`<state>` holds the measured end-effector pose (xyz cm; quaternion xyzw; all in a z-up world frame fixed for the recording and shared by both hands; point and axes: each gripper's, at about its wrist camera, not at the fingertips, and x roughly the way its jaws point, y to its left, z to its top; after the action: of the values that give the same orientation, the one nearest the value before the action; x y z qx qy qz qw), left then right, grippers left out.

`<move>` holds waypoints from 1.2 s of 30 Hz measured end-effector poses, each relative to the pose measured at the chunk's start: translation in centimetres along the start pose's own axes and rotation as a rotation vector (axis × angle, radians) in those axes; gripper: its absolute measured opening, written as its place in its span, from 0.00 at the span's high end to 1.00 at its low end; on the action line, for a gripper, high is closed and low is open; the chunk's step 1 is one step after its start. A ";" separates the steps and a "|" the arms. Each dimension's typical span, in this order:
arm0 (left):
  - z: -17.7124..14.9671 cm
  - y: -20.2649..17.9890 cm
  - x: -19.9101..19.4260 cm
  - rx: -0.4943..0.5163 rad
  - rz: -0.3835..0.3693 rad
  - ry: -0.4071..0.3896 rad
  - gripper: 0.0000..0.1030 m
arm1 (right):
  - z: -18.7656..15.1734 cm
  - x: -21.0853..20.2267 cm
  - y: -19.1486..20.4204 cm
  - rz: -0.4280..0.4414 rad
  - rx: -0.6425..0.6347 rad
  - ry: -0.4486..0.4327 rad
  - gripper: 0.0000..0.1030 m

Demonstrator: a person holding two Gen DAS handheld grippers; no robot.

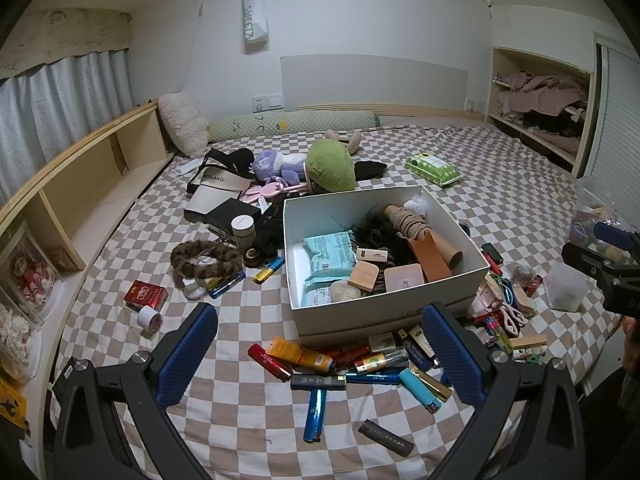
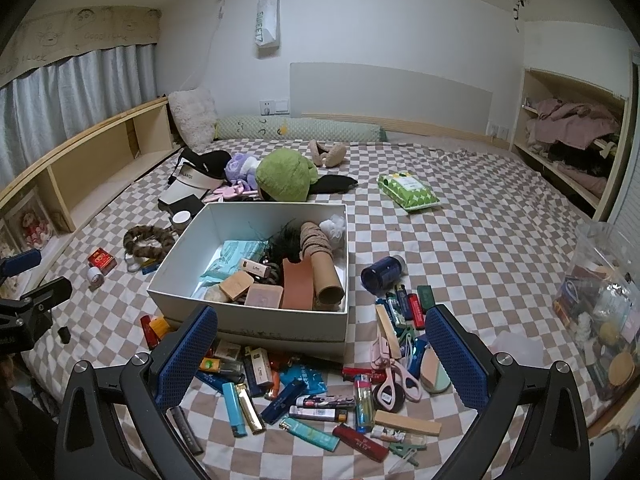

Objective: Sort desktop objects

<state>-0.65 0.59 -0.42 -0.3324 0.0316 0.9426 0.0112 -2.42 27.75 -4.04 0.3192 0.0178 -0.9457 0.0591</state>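
Observation:
A white box [image 1: 352,316] [image 2: 280,320] stands on the checkered bedspread, holding teal packets, a cardboard tube, twine and small blocks. Many lighters [image 1: 316,410] [image 2: 234,408] and small tubes lie scattered in front of it. My left gripper [image 1: 320,354] hovers open above that pile, nothing between its blue pads [image 1: 188,352]. My right gripper [image 2: 320,354] is open too, over lighters, pink scissors [image 2: 400,376] and wooden sticks at the box's front right corner. Each gripper shows at the edge of the other view: the right gripper [image 1: 608,256], the left gripper [image 2: 28,280].
Behind the box lie a green plush [image 1: 332,166], a purple plush [image 1: 276,166], a visor and black boxes. A red pack [image 1: 145,294] and tape roll [image 1: 149,318] sit left. A green wipes pack [image 2: 408,192], a dark blue jar [image 2: 382,276] and a clear bag [image 2: 604,316] lie right.

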 end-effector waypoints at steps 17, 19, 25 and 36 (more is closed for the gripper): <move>-1.5 -2.1 1.4 0.147 -0.170 0.090 0.00 | -0.2 -0.4 -0.8 0.136 0.049 -0.041 0.00; -1.8 -2.5 2.0 0.173 -0.174 0.110 0.00 | -0.4 0.1 -0.8 0.158 0.053 -0.003 0.00; -3.9 -3.7 4.5 0.262 -0.198 0.233 0.00 | -1.3 2.2 -0.7 0.188 0.038 0.130 0.00; -8.8 -6.3 8.1 0.471 -0.227 0.398 0.00 | -4.3 6.4 -2.2 0.181 0.058 0.392 0.00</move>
<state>-1.17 6.32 -12.71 -0.4999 0.2130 0.8186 0.1862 -5.21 29.59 -11.35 0.4986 -0.0269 -0.8566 0.1302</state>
